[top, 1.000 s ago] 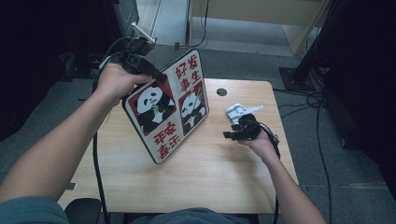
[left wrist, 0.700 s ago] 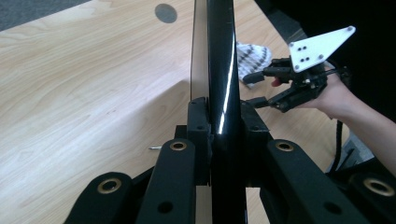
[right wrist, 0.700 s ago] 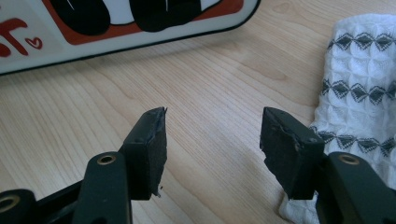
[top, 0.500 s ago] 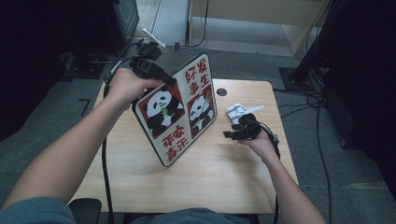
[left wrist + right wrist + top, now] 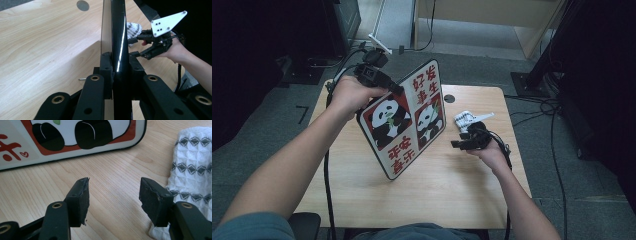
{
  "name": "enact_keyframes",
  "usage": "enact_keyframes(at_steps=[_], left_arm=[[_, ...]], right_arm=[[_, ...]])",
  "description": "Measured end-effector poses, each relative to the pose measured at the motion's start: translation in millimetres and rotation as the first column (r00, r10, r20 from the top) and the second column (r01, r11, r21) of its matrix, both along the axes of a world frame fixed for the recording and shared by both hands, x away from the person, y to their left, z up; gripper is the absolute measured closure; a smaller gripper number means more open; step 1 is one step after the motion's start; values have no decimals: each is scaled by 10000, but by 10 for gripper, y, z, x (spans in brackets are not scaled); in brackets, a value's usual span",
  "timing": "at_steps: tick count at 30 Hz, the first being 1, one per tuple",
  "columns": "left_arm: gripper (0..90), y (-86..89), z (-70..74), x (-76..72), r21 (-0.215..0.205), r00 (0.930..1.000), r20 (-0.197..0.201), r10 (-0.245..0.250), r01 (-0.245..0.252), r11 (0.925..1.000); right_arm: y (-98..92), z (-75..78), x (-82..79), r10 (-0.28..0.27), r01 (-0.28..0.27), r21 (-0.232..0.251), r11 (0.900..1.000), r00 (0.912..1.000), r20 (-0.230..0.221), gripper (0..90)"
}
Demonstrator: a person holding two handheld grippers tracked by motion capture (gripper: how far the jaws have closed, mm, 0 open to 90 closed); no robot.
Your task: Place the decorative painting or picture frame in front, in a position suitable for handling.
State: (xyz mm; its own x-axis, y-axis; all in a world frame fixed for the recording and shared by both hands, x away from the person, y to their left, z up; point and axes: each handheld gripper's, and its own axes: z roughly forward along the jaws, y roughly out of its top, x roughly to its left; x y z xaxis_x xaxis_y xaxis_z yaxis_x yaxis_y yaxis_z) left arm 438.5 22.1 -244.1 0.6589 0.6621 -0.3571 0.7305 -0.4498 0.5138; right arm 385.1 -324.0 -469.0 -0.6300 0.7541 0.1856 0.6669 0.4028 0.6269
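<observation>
A flat board [image 5: 404,120] with a black rim, panda pictures and red characters stands tilted over the wooden table [image 5: 447,195], its lower corner down near the tabletop. My left gripper [image 5: 393,90] is shut on the board's upper left edge. In the left gripper view the board [image 5: 117,25] runs edge-on between the pads of my left gripper [image 5: 117,67]. My right gripper [image 5: 457,141] rests low on the table to the right of the board, open and empty. A white patterned cloth [image 5: 466,119] lies just beyond it, and the right gripper view has this cloth [image 5: 192,157] beside the right gripper [image 5: 113,192].
A round dark cable hole [image 5: 449,98] sits near the table's far edge. Cables trail from both grippers and across the grey floor [image 5: 557,150] on the right. Dark furniture stands to the left and right of the table.
The left hand and the board have drifted slightly to the right and away from the person. The right gripper has stayed in place.
</observation>
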Motion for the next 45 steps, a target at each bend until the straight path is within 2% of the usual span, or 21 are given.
enact_keyframes(at_steps=[13, 20, 29, 36, 39, 41, 45], left_arm=[[787, -13, -4, -13, 70, 9999, -24, 100, -100, 9999], [764, 4, -21, 20, -101, 9989, -446, 130, -134, 9999], [579, 31, -46, 61, 199, 9961, -662, 587, -575, 9981], [482, 34, -55, 76, 553, 9946, -542, 888, -858, 9948], [461, 26, -66, 92, 628, 9945, -711, 774, -730, 9954], [434, 2, -67, 87, 825, 9953, -700, 665, -606, 9947], [426, -3, -66, 82, 551, 9953, -762, 590, -549, 9970]], right_arm=[[-1, -3, 2, 13, -13, -5, 10000, 10000, -22, 421], [5, -4, 1, 46, -46, -11, 10000, 10000, 22, 421], [11, -6, -4, 18, -18, -34, 10000, 10000, -79, 421], [15, -6, -5, 72, -72, -80, 9999, 10000, -24, 421], [18, -9, -3, 114, -113, -89, 9999, 9999, 13, 421], [18, -10, -3, 112, -112, -92, 9999, 9999, 8, 421], [18, -10, -3, 119, -118, -91, 9999, 9999, 15, 421]])
